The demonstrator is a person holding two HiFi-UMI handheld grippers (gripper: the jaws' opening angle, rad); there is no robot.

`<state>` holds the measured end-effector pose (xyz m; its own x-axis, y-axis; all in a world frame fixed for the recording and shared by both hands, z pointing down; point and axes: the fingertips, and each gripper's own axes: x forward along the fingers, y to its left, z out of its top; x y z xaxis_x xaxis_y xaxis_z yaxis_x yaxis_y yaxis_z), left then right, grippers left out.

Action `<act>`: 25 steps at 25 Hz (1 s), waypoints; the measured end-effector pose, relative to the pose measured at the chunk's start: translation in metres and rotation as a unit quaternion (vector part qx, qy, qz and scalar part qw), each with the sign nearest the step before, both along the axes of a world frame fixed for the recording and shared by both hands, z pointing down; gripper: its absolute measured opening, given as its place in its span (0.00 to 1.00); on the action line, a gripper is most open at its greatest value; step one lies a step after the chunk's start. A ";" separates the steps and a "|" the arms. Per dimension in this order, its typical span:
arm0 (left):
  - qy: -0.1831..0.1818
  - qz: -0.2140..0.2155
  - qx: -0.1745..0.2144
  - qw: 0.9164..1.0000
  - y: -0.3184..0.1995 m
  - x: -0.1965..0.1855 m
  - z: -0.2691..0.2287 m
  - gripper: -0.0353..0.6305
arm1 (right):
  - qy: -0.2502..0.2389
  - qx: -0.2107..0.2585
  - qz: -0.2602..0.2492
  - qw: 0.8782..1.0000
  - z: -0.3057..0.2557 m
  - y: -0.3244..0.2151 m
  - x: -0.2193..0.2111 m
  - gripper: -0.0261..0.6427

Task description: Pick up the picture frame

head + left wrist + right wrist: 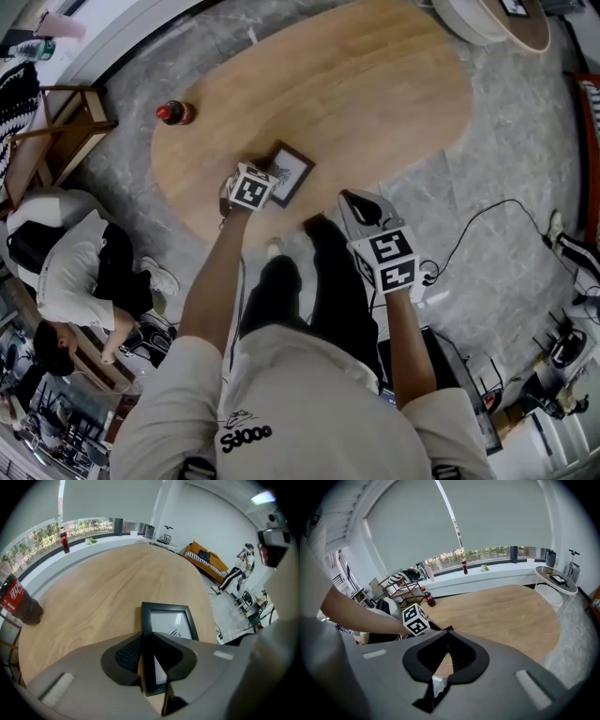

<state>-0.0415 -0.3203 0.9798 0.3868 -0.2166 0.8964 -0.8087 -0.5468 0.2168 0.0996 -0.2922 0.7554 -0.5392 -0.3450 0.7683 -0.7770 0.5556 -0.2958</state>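
A black picture frame [292, 172] lies flat on the oval wooden table [356, 84], close to its near edge. My left gripper [266, 176] is over the frame's near left corner. In the left gripper view the jaws of that gripper [145, 637] are shut on the left border of the frame [169, 623]. My right gripper [351, 199] hangs off the table's near edge, to the right of the frame and apart from it. Seen in its own view, the right gripper [447, 633] is shut with nothing between its tips.
A cola bottle [175, 112] stands at the table's left end. A second bottle [464, 566] stands on the window sill. A person [75, 272] crouches on the floor at left, near a wooden shelf [56, 131]. A cable [478, 225] crosses the floor at right.
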 end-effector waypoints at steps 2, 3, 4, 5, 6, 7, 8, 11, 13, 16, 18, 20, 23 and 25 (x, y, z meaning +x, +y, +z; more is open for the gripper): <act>0.000 -0.020 -0.011 1.000 0.002 -0.001 -0.008 0.17 | -0.001 -0.008 -0.002 1.000 -0.003 -0.002 0.001 0.04; 0.000 -0.027 -0.015 1.000 0.002 -0.001 -0.013 0.17 | -0.002 -0.011 -0.004 1.000 -0.006 -0.003 0.002 0.04; -0.001 -0.032 -0.018 0.999 0.002 0.000 -0.019 0.16 | -0.003 -0.013 -0.007 1.000 -0.010 -0.005 0.003 0.04; -0.002 -0.036 -0.018 0.999 0.002 0.000 -0.025 0.16 | -0.004 -0.014 -0.007 1.000 -0.014 -0.008 0.004 0.04; -0.002 -0.038 -0.018 0.999 0.001 0.000 -0.032 0.16 | -0.004 -0.015 -0.005 1.000 -0.018 -0.011 0.004 0.04; -0.002 -0.041 -0.017 0.999 0.001 -0.001 -0.039 0.16 | -0.004 -0.015 0.000 1.000 -0.022 -0.014 0.004 0.04; -0.002 -0.044 -0.015 0.999 0.001 -0.003 -0.045 0.16 | -0.003 -0.015 0.007 1.000 -0.027 -0.017 0.004 0.04; -0.005 -0.057 -0.004 0.998 -0.003 -0.007 -0.070 0.16 | -0.001 -0.013 0.013 1.000 -0.041 -0.023 0.006 0.04; -0.007 -0.072 0.008 0.997 -0.010 -0.010 -0.087 0.16 | -0.001 -0.011 0.009 1.000 -0.051 -0.028 0.007 0.04; -0.005 -0.090 0.028 0.996 -0.022 -0.014 -0.116 0.16 | -0.005 -0.008 0.013 1.000 -0.066 -0.032 0.008 0.04; -0.003 -0.094 0.044 0.995 -0.025 -0.018 -0.138 0.16 | -0.007 -0.005 0.022 1.000 -0.079 -0.031 0.007 0.04; -0.002 -0.097 0.062 0.993 -0.024 -0.024 -0.164 0.16 | -0.010 0.000 0.039 0.999 -0.095 -0.028 0.005 0.04; 0.003 -0.109 0.095 0.990 -0.025 -0.031 -0.209 0.16 | -0.020 0.014 0.058 0.998 -0.122 -0.024 0.003 0.04; 0.018 -0.120 0.114 0.986 -0.023 -0.033 -0.238 0.16 | -0.023 0.026 0.059 0.998 -0.137 -0.020 -0.001 0.04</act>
